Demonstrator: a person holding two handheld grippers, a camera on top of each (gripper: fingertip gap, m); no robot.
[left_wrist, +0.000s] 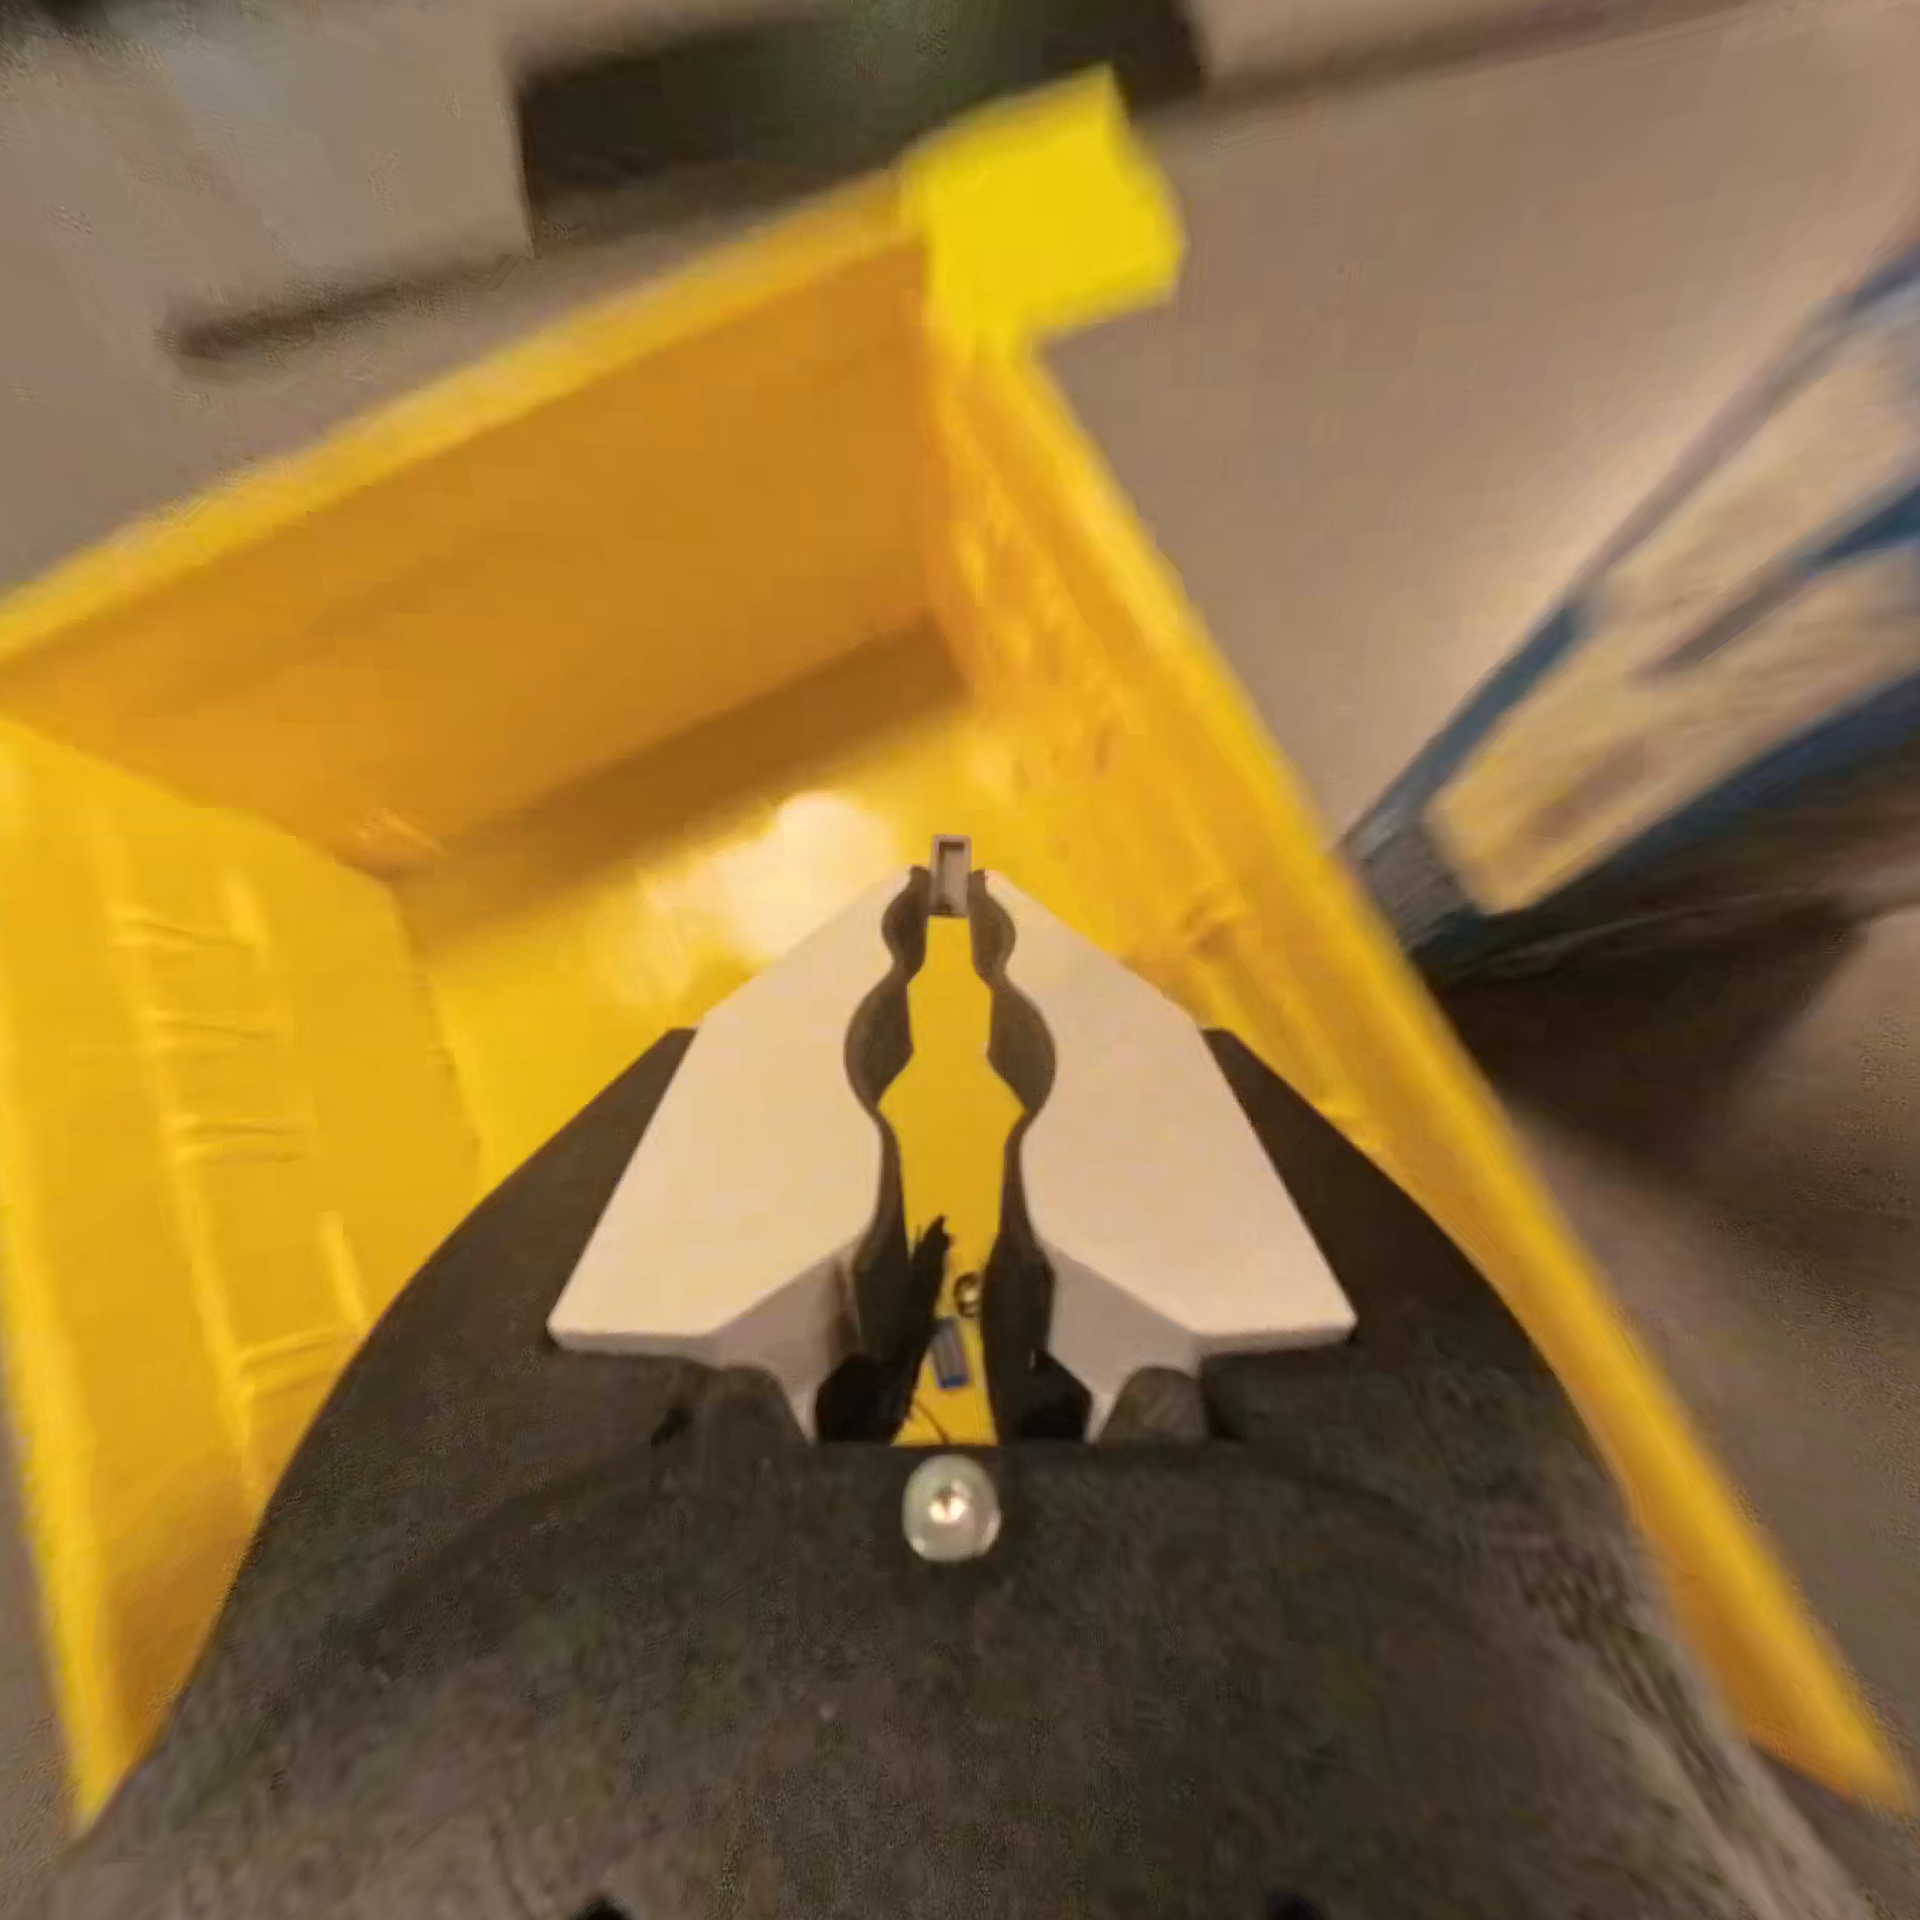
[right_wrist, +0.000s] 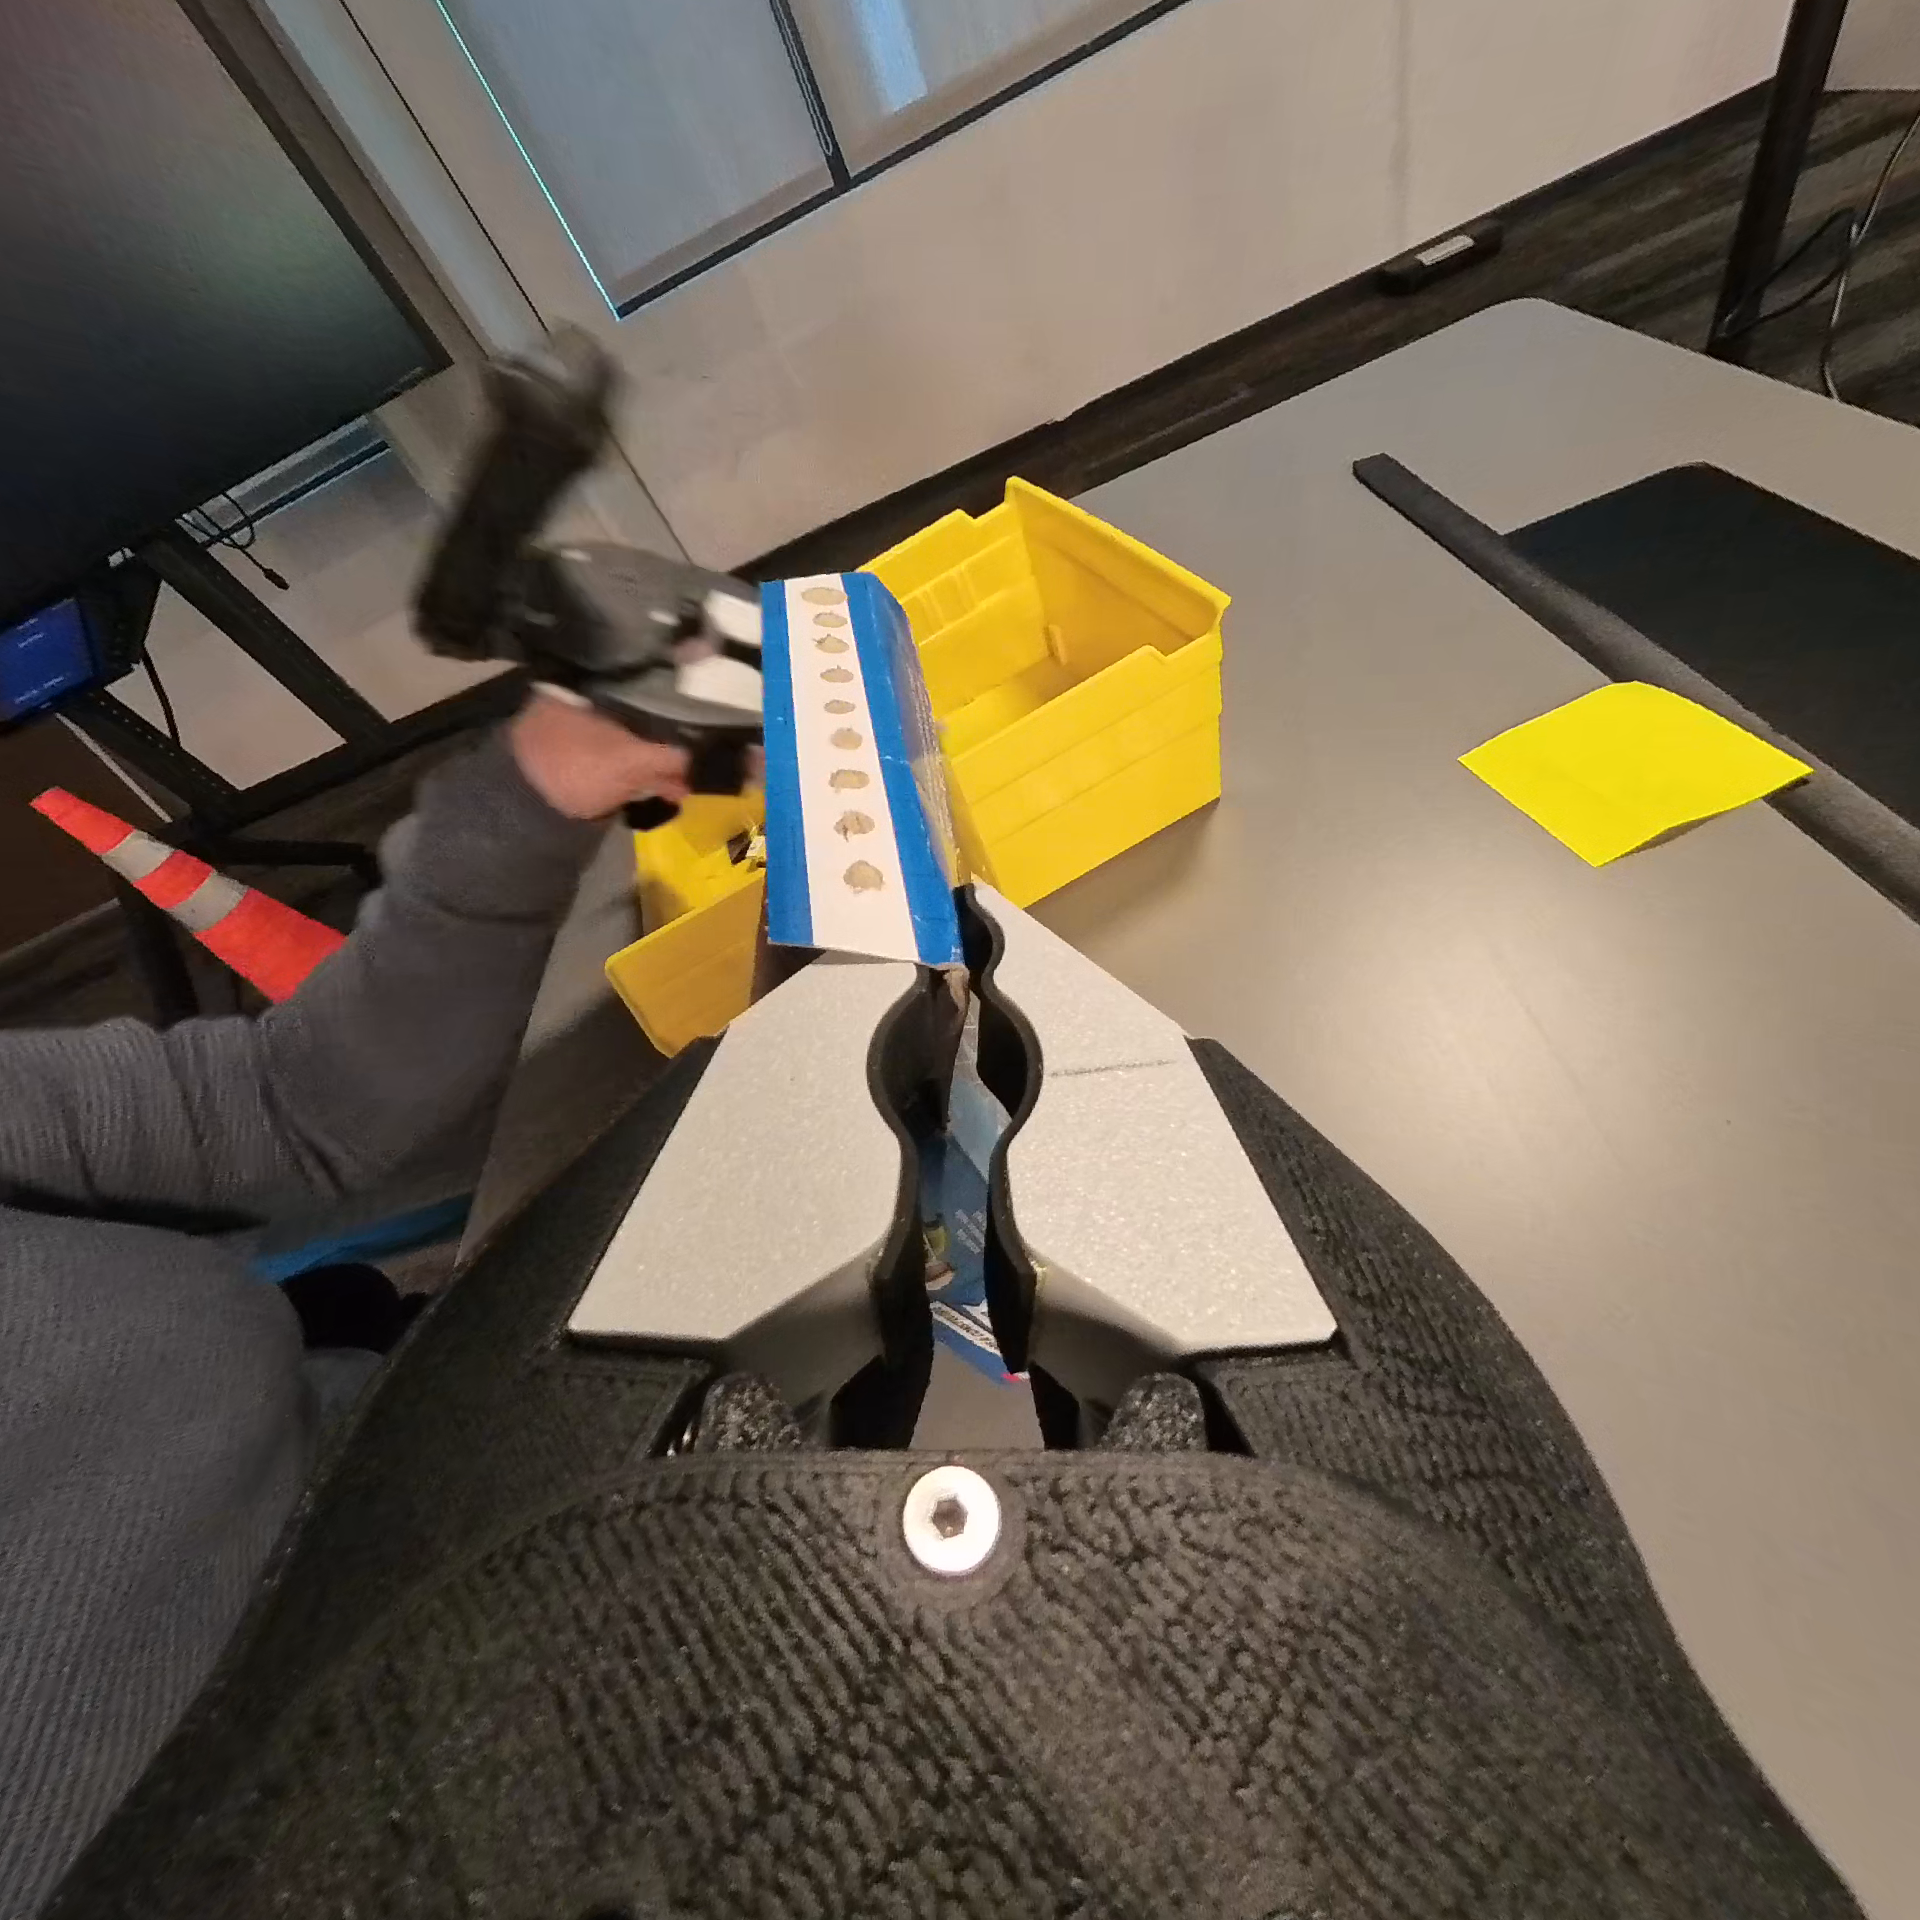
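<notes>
Leftmost in the right wrist view, a grey-sleeved forearm (right_wrist: 343, 997) rises toward 1 o'clock, its hand (right_wrist: 592, 764) wrapped round the blurred left gripper (right_wrist: 727, 665), which tilts down over the near yellow bin (right_wrist: 686, 956). That gripper's own view fills with the bin's inner walls (left_wrist: 520, 582) and shows what the other cannot: its fingertips stand at a narrow gap, pinching a small grey rectangular piece (left_wrist: 948, 876), with the blue box (left_wrist: 1662, 644) smeared at 3 o'clock. Further right, the right gripper (right_wrist: 961, 961) points toward 12 o'clock, its pads clamped on the edge of a blue and white cardboard box (right_wrist: 847, 758) whose flap with a row of glue spots runs up and away. Only this view shows the second yellow bin (right_wrist: 1101, 717) at 1 o'clock on the grey table (right_wrist: 1455, 1143), a yellow sheet (right_wrist: 1631, 769) at 2 o'clock, an orange cone (right_wrist: 197, 894) at 9 o'clock and a dark monitor (right_wrist: 156, 260) at 10 o'clock.
</notes>
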